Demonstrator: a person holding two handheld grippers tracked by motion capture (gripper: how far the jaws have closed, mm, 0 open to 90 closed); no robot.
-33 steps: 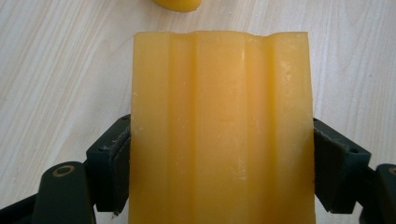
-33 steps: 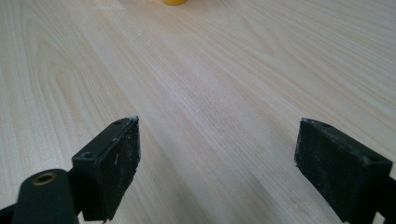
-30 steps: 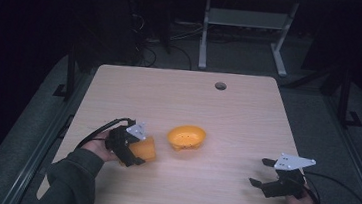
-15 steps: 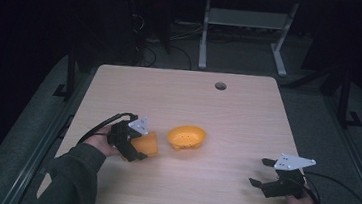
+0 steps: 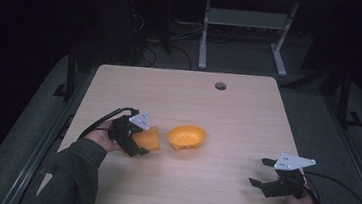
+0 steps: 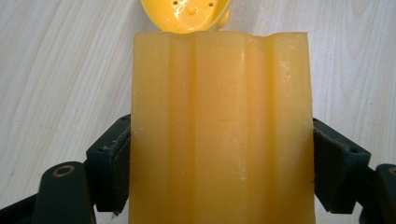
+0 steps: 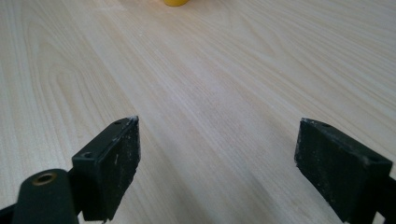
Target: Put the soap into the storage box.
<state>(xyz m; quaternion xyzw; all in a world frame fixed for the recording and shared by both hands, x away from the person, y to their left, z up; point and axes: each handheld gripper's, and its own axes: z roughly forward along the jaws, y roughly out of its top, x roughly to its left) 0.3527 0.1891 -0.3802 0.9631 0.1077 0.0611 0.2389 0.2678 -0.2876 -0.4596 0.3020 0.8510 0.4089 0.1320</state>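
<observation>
Orange ribbed waxy block (image 6: 222,130) sits clamped between the jaws of the left gripper (image 5: 137,139), just beside the yellow plastic bowl (image 5: 186,136) on the wooden tabletop (image 5: 237,117), likely bound for it, while the right gripper (image 5: 262,175) rests agape and empty, well away from that bowl.
</observation>
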